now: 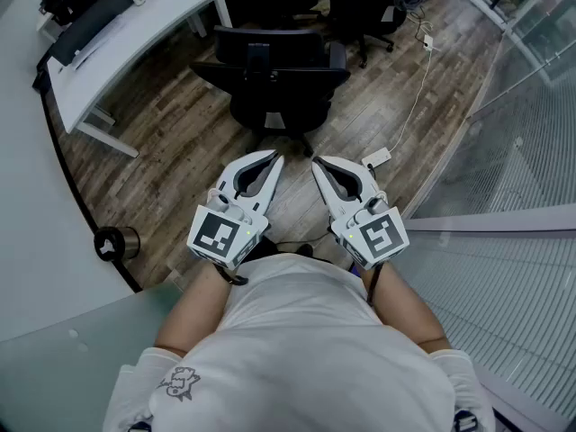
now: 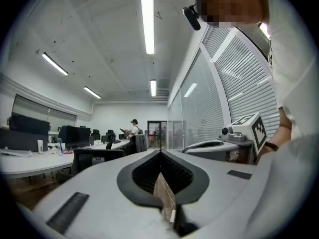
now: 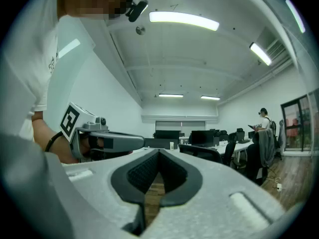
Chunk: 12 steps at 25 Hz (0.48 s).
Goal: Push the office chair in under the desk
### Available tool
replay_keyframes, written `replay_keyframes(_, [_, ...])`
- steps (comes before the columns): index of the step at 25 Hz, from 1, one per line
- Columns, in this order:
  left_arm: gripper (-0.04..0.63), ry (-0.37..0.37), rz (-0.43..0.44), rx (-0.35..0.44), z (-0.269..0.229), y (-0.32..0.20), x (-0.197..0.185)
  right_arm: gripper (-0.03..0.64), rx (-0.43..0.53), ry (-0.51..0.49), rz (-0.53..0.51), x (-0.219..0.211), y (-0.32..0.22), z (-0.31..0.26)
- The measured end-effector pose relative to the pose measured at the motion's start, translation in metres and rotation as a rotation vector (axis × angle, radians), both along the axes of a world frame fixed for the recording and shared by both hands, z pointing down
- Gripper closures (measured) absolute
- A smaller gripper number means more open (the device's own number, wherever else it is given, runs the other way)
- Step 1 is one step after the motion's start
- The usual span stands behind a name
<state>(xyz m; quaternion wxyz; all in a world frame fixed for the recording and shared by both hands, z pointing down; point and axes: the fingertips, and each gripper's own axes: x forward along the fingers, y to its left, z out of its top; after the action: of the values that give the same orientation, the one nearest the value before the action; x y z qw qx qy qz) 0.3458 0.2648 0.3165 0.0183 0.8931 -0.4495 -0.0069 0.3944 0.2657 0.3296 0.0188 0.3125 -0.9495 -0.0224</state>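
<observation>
While both point level and forward, the left hand-held gripper and the right hand-held gripper each have their jaws pressed together on nothing. The chair stands on the floor straight ahead of them, apart, and lines up more with the left tip than the right. The bench runs beyond it to the far left, so the push should go away and leftward. From above I can't quite tell which way the chair's back faces.
</observation>
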Motion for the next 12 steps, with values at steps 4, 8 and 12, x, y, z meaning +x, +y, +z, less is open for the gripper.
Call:
replay_keyframes(4, [0.595,-0.003,0.008,0.002,0.003,-0.003,0.004,0.615,-0.02,-0.006,0.002,0.003,-0.002,0.0])
replay_keyframes(8, [0.595,-0.002,0.009,-0.002,0.002,-0.009,0.006,0.615,-0.013,-0.006,0.008,0.006,-0.009,0.003])
replay_keyframes(12, [0.595,-0.005,0.016,0.002,0.003,-0.015,0.003,0.615,-0.022,-0.005,0.013,0.003,-0.015,0.004])
